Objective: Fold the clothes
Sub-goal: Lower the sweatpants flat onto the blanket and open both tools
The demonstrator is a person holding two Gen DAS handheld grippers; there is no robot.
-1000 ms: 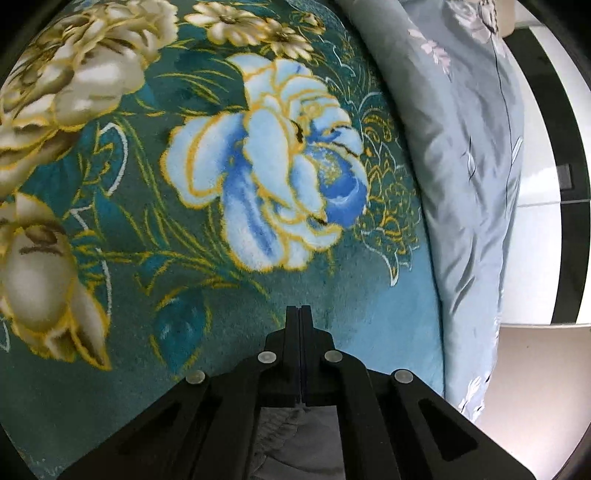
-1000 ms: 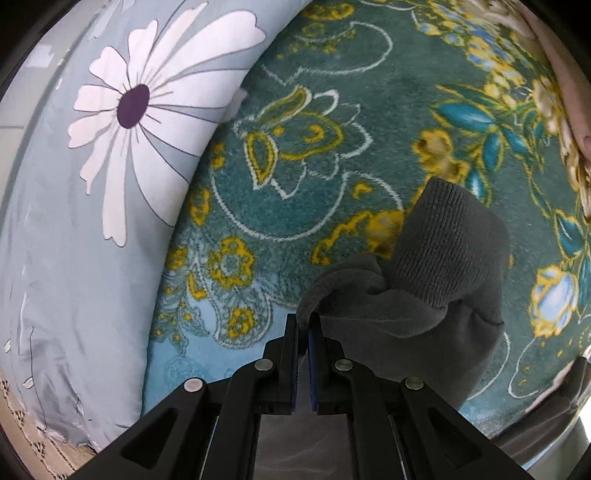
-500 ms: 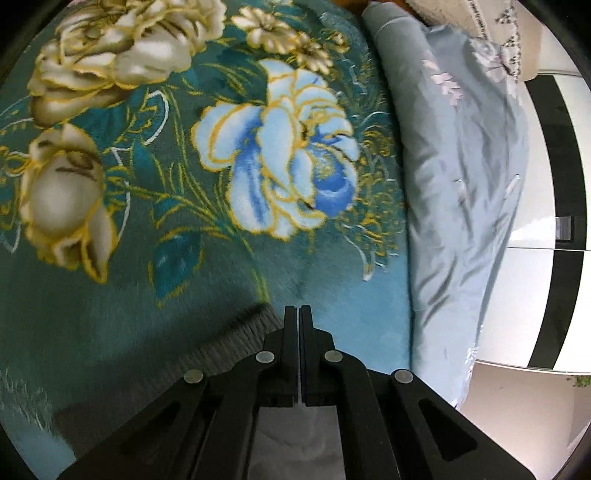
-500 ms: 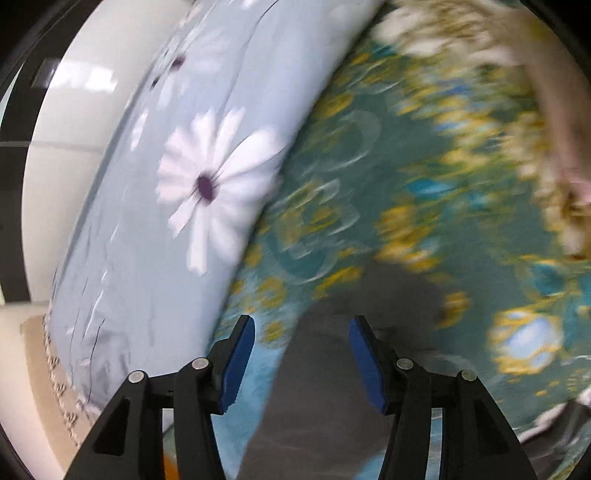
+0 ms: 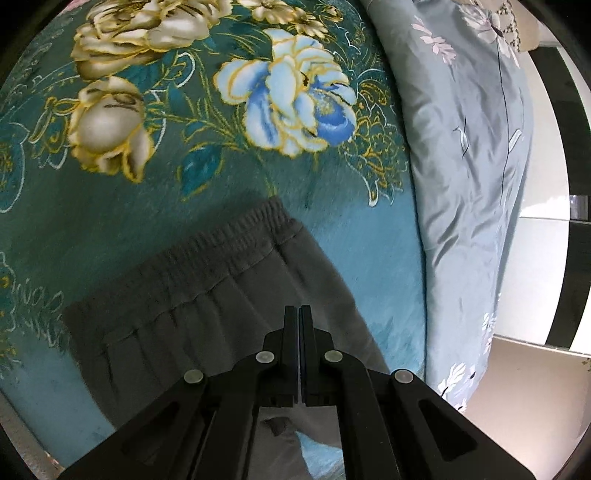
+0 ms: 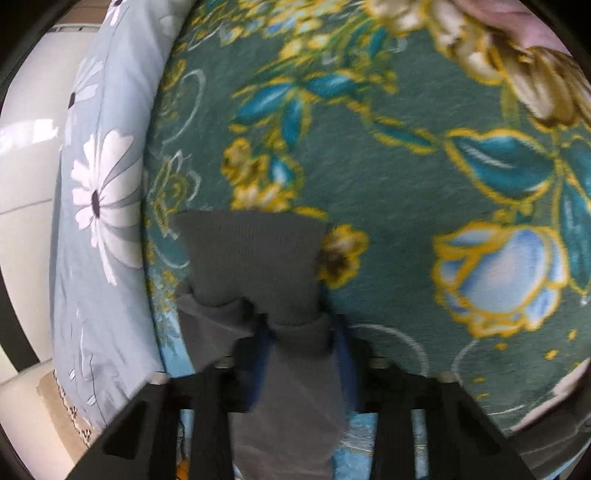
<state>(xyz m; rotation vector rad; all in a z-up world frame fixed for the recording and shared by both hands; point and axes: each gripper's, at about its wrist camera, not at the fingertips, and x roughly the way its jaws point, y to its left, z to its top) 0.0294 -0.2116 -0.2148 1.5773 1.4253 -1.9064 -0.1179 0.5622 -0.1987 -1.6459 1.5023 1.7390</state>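
Grey trousers lie on a teal floral blanket (image 5: 122,221). In the left wrist view their elastic waistband (image 5: 221,251) runs slantwise, flat on the blanket. My left gripper (image 5: 298,308) hovers over the cloth just below the waistband, shut, and no cloth shows between its tips. In the blurred right wrist view a ribbed grey cuff (image 6: 251,254) lies ahead of my right gripper (image 6: 301,332). Its jaws are closing, and the trouser leg (image 6: 295,387) is gathered between the blue pads (image 6: 263,334).
A pale blue duvet with white flowers (image 5: 472,166) lies along the blanket's right side, and on the left in the right wrist view (image 6: 103,258). Beyond it are pale floor (image 5: 535,406) and a black-and-white wall. A pink cloth (image 6: 517,14) sits at the far right corner.
The left gripper has drawn back and up, still shut, so the waistband came into view. The right gripper let go of the cuff, opened wide, shifted, and now closes on the leg behind the cuff.
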